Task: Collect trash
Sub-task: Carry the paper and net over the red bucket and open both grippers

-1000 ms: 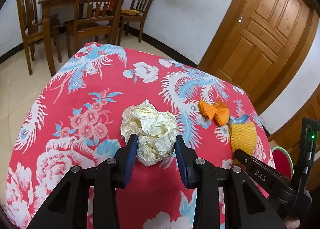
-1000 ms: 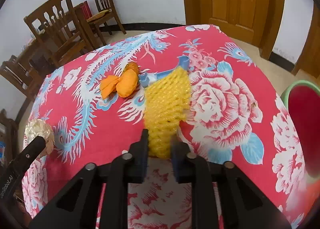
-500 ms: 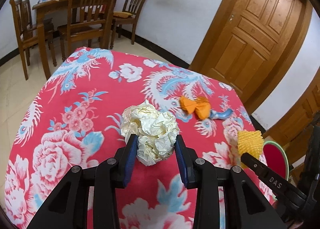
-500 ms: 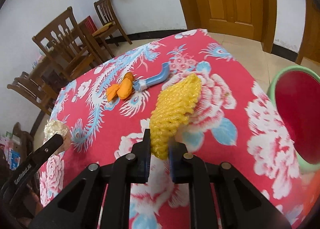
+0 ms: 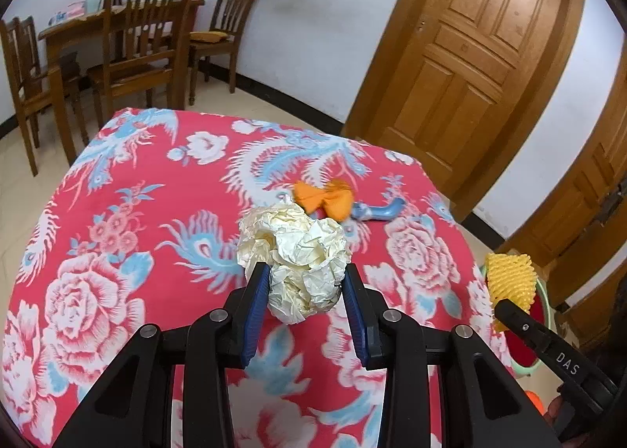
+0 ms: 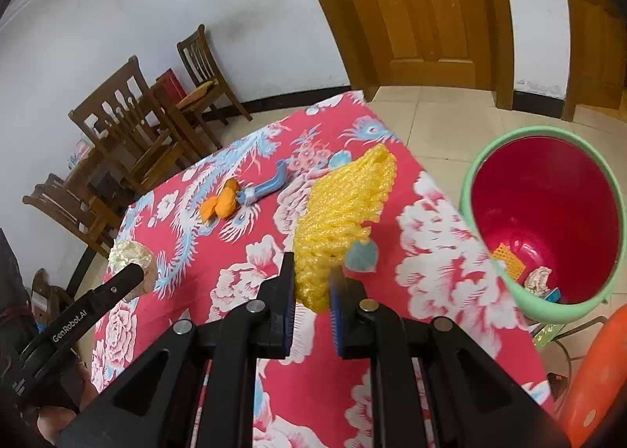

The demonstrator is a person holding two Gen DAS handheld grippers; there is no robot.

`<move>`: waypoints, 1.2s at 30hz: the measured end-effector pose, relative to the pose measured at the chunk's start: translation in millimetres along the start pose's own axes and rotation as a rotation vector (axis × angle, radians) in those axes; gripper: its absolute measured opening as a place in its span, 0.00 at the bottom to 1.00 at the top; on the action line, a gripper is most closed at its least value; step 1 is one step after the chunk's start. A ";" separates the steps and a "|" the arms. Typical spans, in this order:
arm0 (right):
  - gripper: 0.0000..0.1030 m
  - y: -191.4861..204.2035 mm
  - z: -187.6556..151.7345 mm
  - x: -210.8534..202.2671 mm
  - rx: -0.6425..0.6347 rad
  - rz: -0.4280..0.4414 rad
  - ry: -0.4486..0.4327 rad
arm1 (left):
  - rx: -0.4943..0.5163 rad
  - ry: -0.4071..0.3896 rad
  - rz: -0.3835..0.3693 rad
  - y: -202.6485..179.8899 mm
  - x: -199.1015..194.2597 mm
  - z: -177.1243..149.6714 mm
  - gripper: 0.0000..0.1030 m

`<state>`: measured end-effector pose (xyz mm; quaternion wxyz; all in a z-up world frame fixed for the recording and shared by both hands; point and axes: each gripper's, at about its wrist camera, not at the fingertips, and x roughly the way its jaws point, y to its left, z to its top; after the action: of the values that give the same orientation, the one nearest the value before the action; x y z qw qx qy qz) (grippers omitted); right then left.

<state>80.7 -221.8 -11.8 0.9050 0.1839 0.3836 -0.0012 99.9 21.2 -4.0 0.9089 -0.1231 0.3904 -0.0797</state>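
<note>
Two handheld grippers worked over a desk [image 5: 117, 213] draped in a red cloth printed with roses and blue phoenixes.

Nearest in the left wrist view, the left gripper [image 5: 305, 291] had its blue-padded fingers [image 5: 256, 303] pressed against both sides of a crumpled ball of cream paper [image 5: 298, 252], held clear of the cloth. Beyond the paper ball, lying on the desk, were a twisted orange wrapper [image 5: 325, 199] and, touching its far right end, a curved blue plastic piece [image 5: 378, 211].

In the right wrist view, the right gripper [image 6: 313, 291] had its fingers drawn narrow, pinching the near end of a yellow foam fruit net [image 6: 345, 205]. The net's long axis ran straight away from the fingers, lifted above the desk near its right edge.

To the right of the foam net, off the desk and lower, stood a bin with a green rim [image 6: 509, 291] and a red inside; a few scraps lay at its bottom. Its mouth opened just past the desk edge, so the right gripper was plainly the nearer one to it, and the net would likely need carrying rightward until it hung over the opening. The left gripper and its paper ball were well away from the bin, on the far side of the right gripper.

Farthest back were wooden chairs [image 5: 145, 37], a white wall and a brown door [image 5: 470, 56].
</note>
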 end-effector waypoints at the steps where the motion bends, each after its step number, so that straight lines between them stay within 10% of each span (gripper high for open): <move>1: 0.17 -2.5 0.1 -2.7 0.004 0.000 -0.005 | 0.005 0.000 -0.004 -3.2 -0.2 -0.4 0.37; 36: 0.17 -83.6 11.9 -51.5 0.140 -0.049 -0.118 | 0.163 0.032 -0.129 -104.6 9.3 -5.3 0.37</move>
<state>40.7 -310.9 3.8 0.9106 0.2369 0.3330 -0.0612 97.3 -82.1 16.0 0.9026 -0.0726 0.3882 -0.1713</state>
